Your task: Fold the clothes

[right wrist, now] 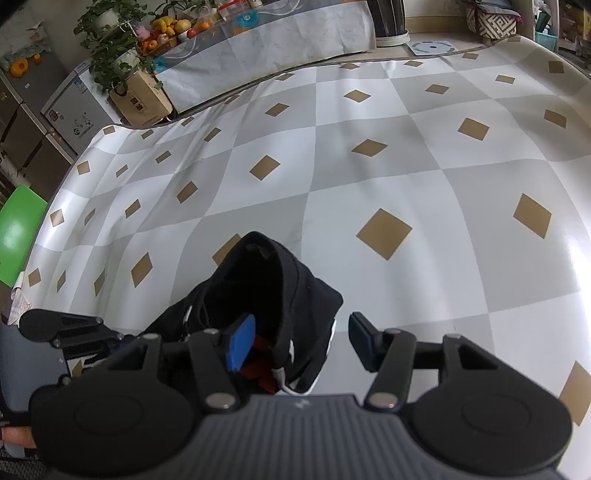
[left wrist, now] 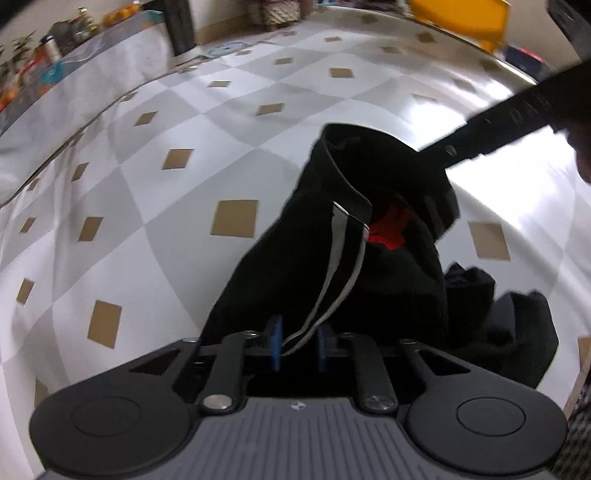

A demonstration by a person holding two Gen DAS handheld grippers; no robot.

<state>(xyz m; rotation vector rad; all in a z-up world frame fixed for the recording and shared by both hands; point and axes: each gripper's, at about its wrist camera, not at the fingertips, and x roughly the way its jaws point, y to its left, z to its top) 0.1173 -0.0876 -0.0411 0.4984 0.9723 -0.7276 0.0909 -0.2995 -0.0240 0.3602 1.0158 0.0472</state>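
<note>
A black garment (left wrist: 369, 266) with white side stripes and a red patch (left wrist: 388, 229) inside lies bunched on the checkered mat (left wrist: 147, 221). My left gripper (left wrist: 298, 343) is shut on its striped edge, the blue pads pinching the fabric. One finger (left wrist: 487, 127) of my right gripper reaches in from the upper right to the garment's open rim. In the right wrist view the right gripper (right wrist: 303, 345) stands open over the garment (right wrist: 266, 288). Its blue left pad (right wrist: 242, 347) sits inside the opening, while the right pad (right wrist: 364, 343) is clear of the cloth.
The mat (right wrist: 369, 166) stretches far ahead and to the right. Beyond its far edge stand a cloth-covered table (right wrist: 277, 40) with fruit, potted plants (right wrist: 114, 55), a cardboard box (right wrist: 140, 99) and a patterned basket (right wrist: 495, 22). A green board (right wrist: 18, 236) lies at left.
</note>
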